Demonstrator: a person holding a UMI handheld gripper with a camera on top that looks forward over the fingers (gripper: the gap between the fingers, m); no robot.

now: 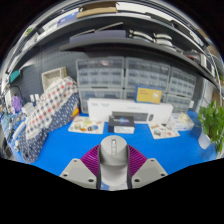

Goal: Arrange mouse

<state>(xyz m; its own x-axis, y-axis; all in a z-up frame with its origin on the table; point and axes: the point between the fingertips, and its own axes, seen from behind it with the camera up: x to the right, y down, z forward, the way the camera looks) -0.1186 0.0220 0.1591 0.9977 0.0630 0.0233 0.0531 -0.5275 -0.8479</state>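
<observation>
The gripper (113, 170) is pinching a grey computer mouse (113, 160) between its purple pads (95, 160), both fingers pressing on the mouse's flanks while it is sitting upright between them, its scroll wheel facing the lens. Just beyond the fingers, a blue table (60, 148) is lying open, with bare surface immediately ahead. Farther back, a long white box (120, 110) is crossing the table's far side, small items clustering beside it. A patterned cloth-covered shape (50, 108) is crowding one side, and a green plant (212, 125) is edging the other. Shelving (125, 75) is lining the wall behind.
</observation>
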